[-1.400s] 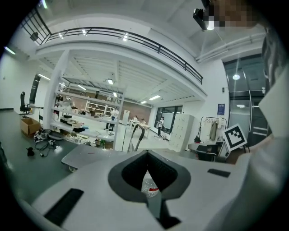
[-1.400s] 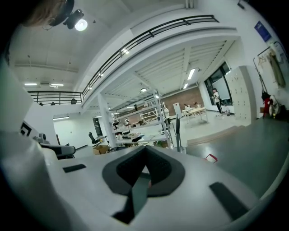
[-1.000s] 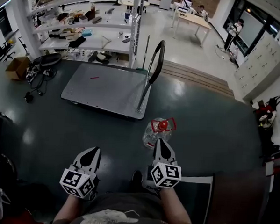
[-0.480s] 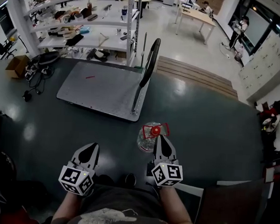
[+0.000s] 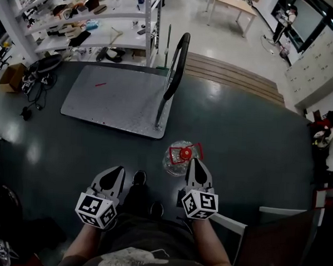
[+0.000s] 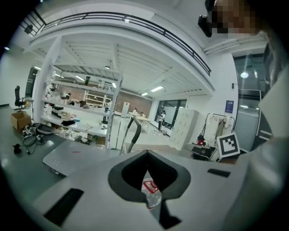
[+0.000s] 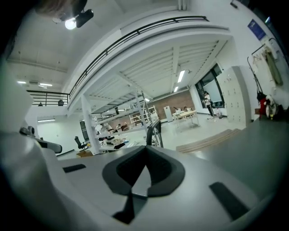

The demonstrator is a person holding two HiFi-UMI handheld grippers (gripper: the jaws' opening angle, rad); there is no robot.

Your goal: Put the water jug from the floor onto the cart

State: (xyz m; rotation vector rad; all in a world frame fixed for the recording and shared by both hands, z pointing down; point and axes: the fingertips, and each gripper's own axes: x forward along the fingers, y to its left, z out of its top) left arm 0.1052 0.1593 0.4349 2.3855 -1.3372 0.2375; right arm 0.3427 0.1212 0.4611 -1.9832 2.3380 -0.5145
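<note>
On the dark floor (image 5: 249, 139) just ahead of me the water jug (image 5: 178, 160) stands upright, clear plastic with a red cap (image 5: 184, 153) and a red carrying handle, close to the near corner of the cart (image 5: 110, 96) but not on it. The cart's grey deck lies bare apart from a small red mark, and its black push handle (image 5: 176, 69) rises at the end nearest the jug. My right gripper (image 5: 196, 163) is held low with its jaws closed together on nothing, its tip just short of the jug's right side; I cannot tell from above whether it touches the plastic. My left gripper (image 5: 116, 174) is held beside it, well left of the jug, and its jaws also meet with nothing between them; in the left gripper view the jug shows through the small window behind the closed tips. Beyond the cart stand white shelves (image 5: 89, 20) crowded with odds and ends.
</note>
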